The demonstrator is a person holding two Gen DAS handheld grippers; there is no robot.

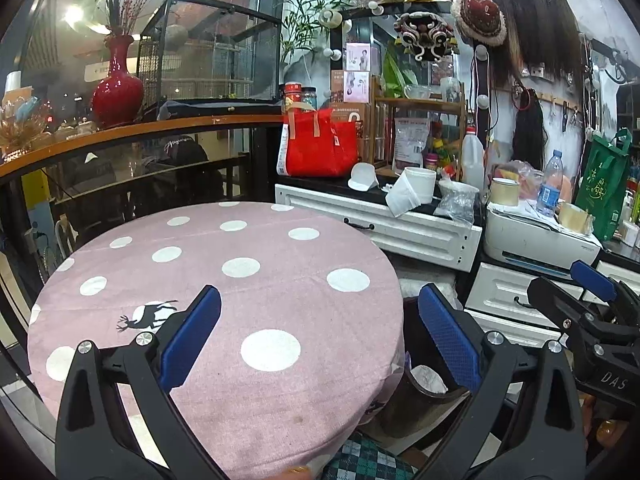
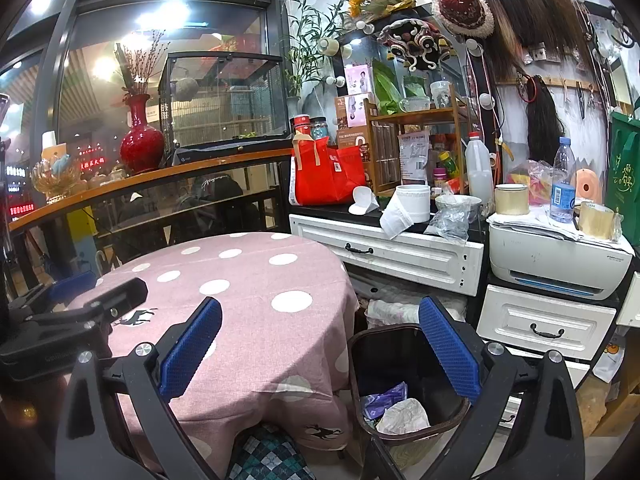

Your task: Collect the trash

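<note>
A round table (image 1: pixel 248 292) (image 2: pixel 256 280) wears a pink cloth with white dots. Its top is bare. Beside its right edge stands a dark trash bin (image 2: pixel 404 344) (image 1: pixel 420 400) holding crumpled white paper (image 2: pixel 404 416) (image 1: pixel 430 378) and a purple wrapper (image 2: pixel 384 398). My left gripper (image 1: pixel 320 340) hovers open over the table's near right part, nothing between its blue pads. My right gripper (image 2: pixel 320 344) is open too, spanning the table's edge and the bin, and holds nothing. In the left wrist view the right gripper (image 1: pixel 592 304) shows at the right edge; the right wrist view shows the left gripper (image 2: pixel 80 304) at the left.
A white drawer cabinet (image 2: pixel 400 248) behind the table carries a paper roll (image 2: pixel 400 208), crumpled plastic (image 2: pixel 452 216), a red bag (image 2: pixel 324 172) and bottles. A printer (image 2: pixel 556 256) sits to the right. A glass railing with a red vase (image 2: pixel 140 144) curves behind. Checked fabric (image 2: pixel 268 456) lies below.
</note>
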